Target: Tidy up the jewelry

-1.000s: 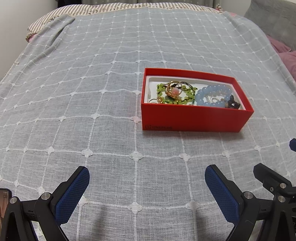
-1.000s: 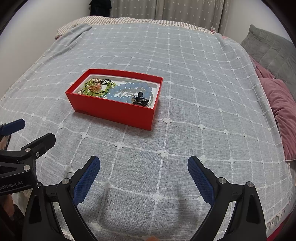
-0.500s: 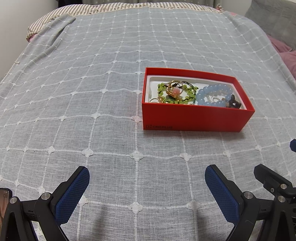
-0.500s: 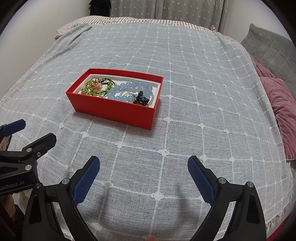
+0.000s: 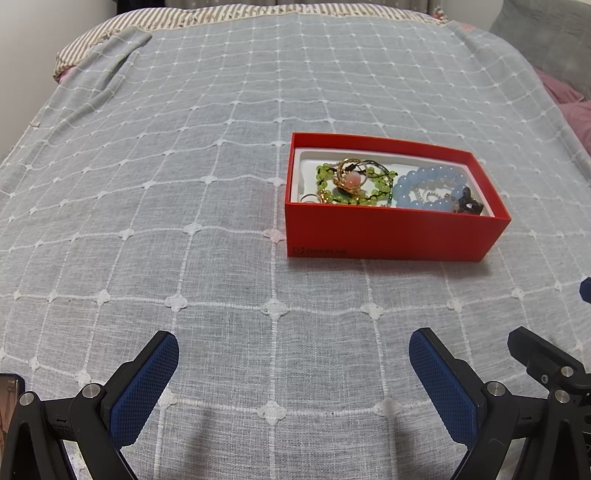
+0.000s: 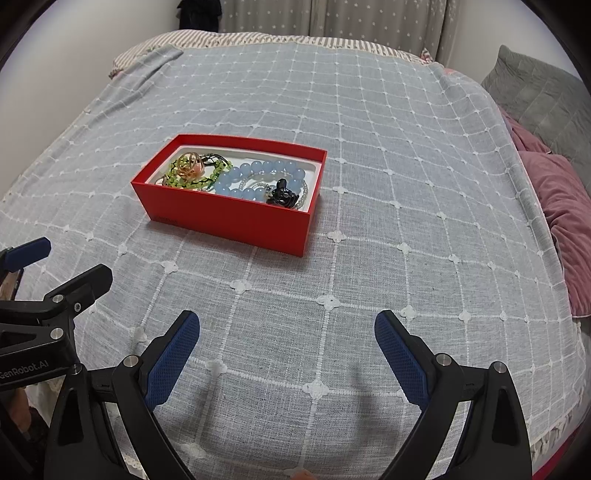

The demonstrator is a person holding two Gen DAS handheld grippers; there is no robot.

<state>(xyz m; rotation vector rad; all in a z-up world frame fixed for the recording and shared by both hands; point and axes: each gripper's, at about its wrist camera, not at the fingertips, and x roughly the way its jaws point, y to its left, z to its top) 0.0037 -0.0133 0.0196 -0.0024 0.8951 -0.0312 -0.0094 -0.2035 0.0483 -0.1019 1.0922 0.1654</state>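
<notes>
A red box (image 5: 388, 236) (image 6: 229, 218) sits on the grey checked bedspread. Inside lie a green bead bracelet (image 5: 332, 184) (image 6: 184, 179) with a gold and pink piece (image 5: 351, 179) on top, a pale blue bead bracelet (image 5: 424, 188) (image 6: 255, 177) and a black pendant (image 5: 468, 203) (image 6: 282, 195). My left gripper (image 5: 293, 363) is open, low over the cloth, well short of the box, nothing between its blue pads. My right gripper (image 6: 287, 347) is open too, empty, nearer the bed's front edge, with the box ahead to its left.
The bedspread (image 5: 184, 184) stretches wide around the box. A striped pillow edge (image 5: 110, 33) lies at the far end. Grey cushions (image 6: 543, 99) and a mauve blanket (image 6: 565, 221) lie along the right side. The left gripper's body (image 6: 55, 306) shows at the right view's left edge.
The box sits very slightly lower in both views, a small drift of the cameras. Both grippers stay open and nothing was taken or released.
</notes>
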